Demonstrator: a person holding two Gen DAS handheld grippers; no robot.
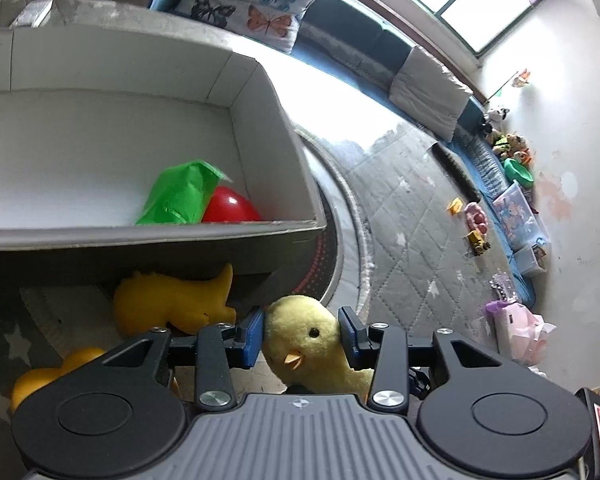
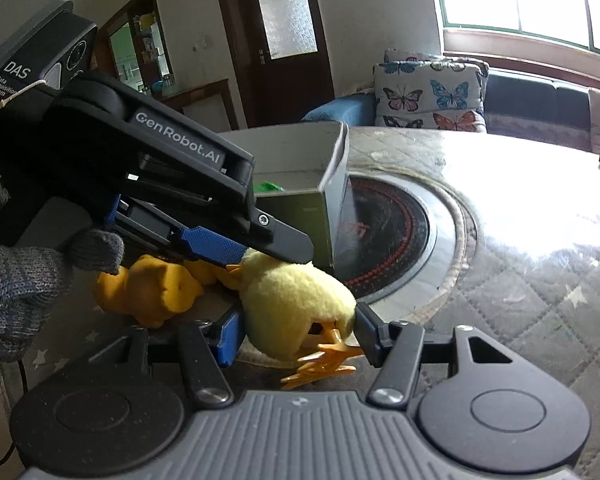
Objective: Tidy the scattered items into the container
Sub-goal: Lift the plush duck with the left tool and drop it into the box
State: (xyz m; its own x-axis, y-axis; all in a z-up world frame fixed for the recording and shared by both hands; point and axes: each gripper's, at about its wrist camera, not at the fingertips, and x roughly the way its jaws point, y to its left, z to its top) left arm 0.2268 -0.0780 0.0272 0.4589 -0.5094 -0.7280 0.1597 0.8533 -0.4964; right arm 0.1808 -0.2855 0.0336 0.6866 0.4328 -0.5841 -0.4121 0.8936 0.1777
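Left gripper [image 1: 302, 334] clamping the head of the plush chick [image 1: 304, 344], both blue pads pressing into the fur on either side. Right gripper [image 2: 296, 330] gripping the same plush chick [image 2: 296, 300] at its lower body, orange feet [image 2: 324, 364] sticking out toward the camera. Chick being held by both tools at once, just in front of the cardboard box [image 1: 148, 236] and outside it (not over the rim). Sitting inside the box, against the near wall: a green bag [image 1: 180, 196] touching a red ball [image 1: 230, 210]. Lying on the mat beside the box's near corner: a yellow toy [image 1: 172, 304], close to the chick. Showing in the right wrist view: a gloved hand [image 2: 16, 292] gripping the left tool's handle.
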